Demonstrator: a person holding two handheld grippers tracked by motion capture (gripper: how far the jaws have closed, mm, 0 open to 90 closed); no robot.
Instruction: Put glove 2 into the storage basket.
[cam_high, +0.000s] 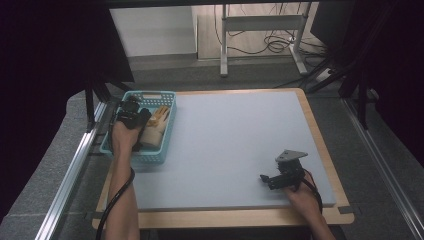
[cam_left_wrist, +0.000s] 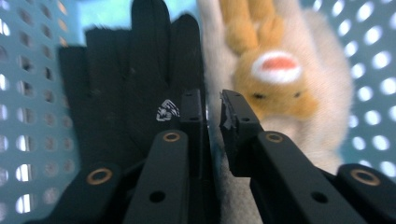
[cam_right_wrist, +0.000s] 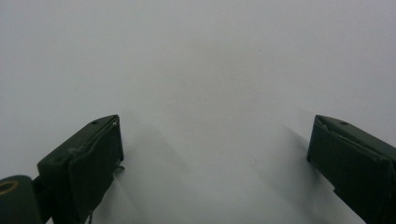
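High view: left gripper (cam_high: 131, 114) sits inside the teal basket (cam_high: 169, 96) at the table's far left, over a black glove (cam_left_wrist: 126, 79) and a tan plush toy (cam_left_wrist: 280, 79). Both lie lengthwise, pointing away from the jaws, which are nearly closed between them, gripping nothing certain. Right gripper (cam_high: 280, 177), wide open and empty, rests near-right, well apart.
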